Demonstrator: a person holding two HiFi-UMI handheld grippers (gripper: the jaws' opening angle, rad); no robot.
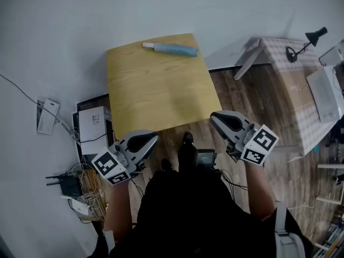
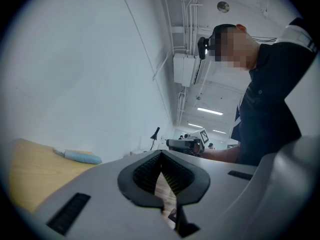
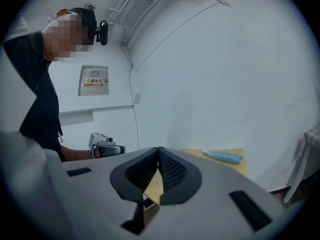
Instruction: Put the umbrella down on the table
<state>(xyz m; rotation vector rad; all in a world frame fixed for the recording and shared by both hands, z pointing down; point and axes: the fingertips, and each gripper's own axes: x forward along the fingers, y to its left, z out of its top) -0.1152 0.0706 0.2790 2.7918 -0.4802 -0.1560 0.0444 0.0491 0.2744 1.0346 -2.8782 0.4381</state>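
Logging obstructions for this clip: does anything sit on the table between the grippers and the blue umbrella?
Nothing visible does. The umbrella lies at the far edge of the table; only bare wood separates it from the left gripper and right gripper, both shut and empty at the near side.

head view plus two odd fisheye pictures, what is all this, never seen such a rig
There is no robot here. A person holds a pair of tongs in each hand. The head view is shot from the person's head, looking down at the left tongs and right tongs. The other two pictures are taken from each pair, looking along its own jaws. Both pairs are closed and hold nothing. A folded blue umbrella lies at the far edge of the wooden table.
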